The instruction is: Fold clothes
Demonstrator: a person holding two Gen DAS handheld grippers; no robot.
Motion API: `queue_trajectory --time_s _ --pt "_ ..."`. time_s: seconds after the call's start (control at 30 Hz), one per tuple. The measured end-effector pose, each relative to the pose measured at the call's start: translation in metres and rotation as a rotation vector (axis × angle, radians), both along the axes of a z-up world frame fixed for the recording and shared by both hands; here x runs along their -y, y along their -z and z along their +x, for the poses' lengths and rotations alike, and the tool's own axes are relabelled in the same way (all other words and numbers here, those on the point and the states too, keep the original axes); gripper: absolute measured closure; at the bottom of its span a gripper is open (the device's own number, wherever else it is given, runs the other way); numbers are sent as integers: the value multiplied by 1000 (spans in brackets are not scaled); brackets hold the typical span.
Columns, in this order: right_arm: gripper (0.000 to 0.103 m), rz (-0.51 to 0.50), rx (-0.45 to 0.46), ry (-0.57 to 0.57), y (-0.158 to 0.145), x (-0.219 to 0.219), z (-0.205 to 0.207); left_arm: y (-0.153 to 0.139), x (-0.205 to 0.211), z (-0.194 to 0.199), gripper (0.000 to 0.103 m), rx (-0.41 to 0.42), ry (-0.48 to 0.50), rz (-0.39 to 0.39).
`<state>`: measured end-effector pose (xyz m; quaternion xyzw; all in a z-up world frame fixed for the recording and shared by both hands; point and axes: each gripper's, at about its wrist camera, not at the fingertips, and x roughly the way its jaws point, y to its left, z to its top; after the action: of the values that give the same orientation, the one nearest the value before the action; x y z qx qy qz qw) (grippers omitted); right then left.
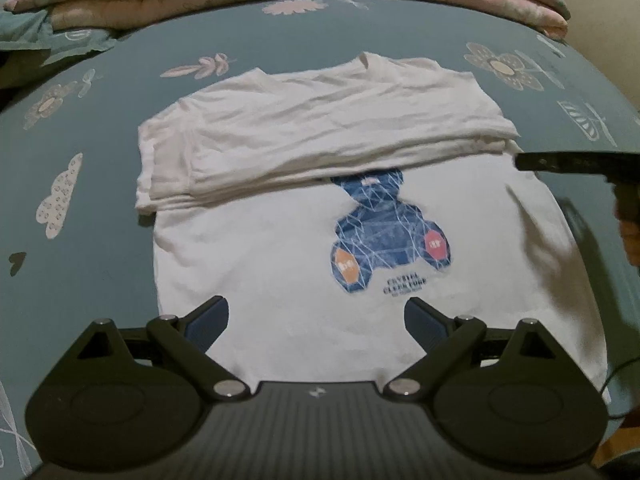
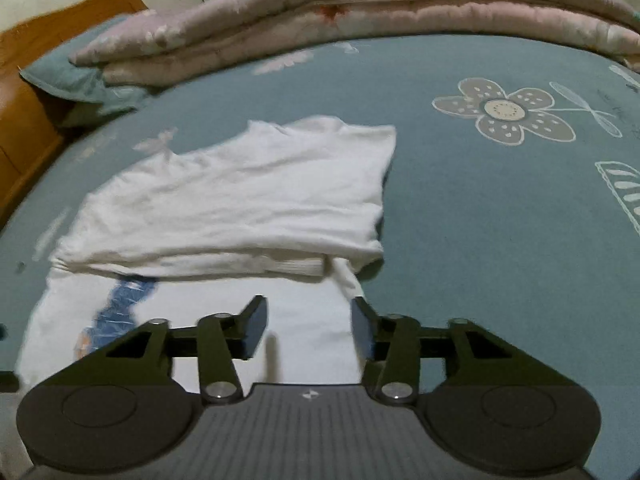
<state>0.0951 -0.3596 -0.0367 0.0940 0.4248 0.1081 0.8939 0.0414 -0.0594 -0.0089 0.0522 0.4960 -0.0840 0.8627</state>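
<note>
A white T-shirt (image 1: 280,248) with a blue bear print (image 1: 384,232) lies flat on the teal bedsheet (image 1: 100,200). Its far part is folded toward me into a layered band (image 1: 320,136) that covers the bear's head. My left gripper (image 1: 316,320) hovers open over the shirt's near hem, holding nothing. My right gripper (image 2: 308,328) is open above the shirt's right edge (image 2: 344,280), just short of the folded band (image 2: 240,200), with nothing between its fingers. The right gripper shows as a dark bar (image 1: 576,164) at the right of the left wrist view.
A folded pink quilt (image 2: 360,8) lies along the far side of the bed. A teal pillow (image 2: 80,80) and a wooden headboard (image 2: 24,92) sit at the far left. Flower patterns mark the sheet (image 2: 504,112) to the right of the shirt.
</note>
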Motion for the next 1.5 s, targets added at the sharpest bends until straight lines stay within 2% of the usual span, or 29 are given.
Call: queue_trajectory --time_s 0.07,0.17,0.3,0.47,0.57,0.67,0.83,1.07,1.23,1.3,1.4,1.5 --pt "44 -3 22 -31 -12 1 -11 -3 -3 1 8 9 -19 -4" --pt "41 -16 20 -80 -14 -5 -14 -13 -8 -2 8 36 -70 9" --pt "40 -1 -8 -137 -11 -8 -15 -34 -15 -17 8 99 -159 65" --pt "38 31 -54 -218 4 -10 -14 -55 -21 -37 8 132 -248 156" --pt "38 39 -75 -241 11 -9 -14 -61 -22 -39 8 143 -264 196" --pt "33 53 -82 -249 10 -5 -19 -65 -20 -37 8 151 -262 209" --pt "31 54 -73 -238 12 -6 -27 -65 -21 -41 8 155 -243 206" --pt "30 -41 -136 -270 3 -27 -21 -64 -43 -77 8 169 -295 202" --pt "30 -53 -155 -246 3 -32 -25 -56 -53 -87 8 154 -292 205" --pt "26 -78 -150 -233 4 -38 -27 -51 -57 -88 8 155 -271 186" --pt "26 -131 -155 -233 3 -52 -28 -41 -63 -93 8 161 -249 151" --pt "26 -138 -168 -259 -2 -65 -30 -33 -66 -91 8 153 -200 105"
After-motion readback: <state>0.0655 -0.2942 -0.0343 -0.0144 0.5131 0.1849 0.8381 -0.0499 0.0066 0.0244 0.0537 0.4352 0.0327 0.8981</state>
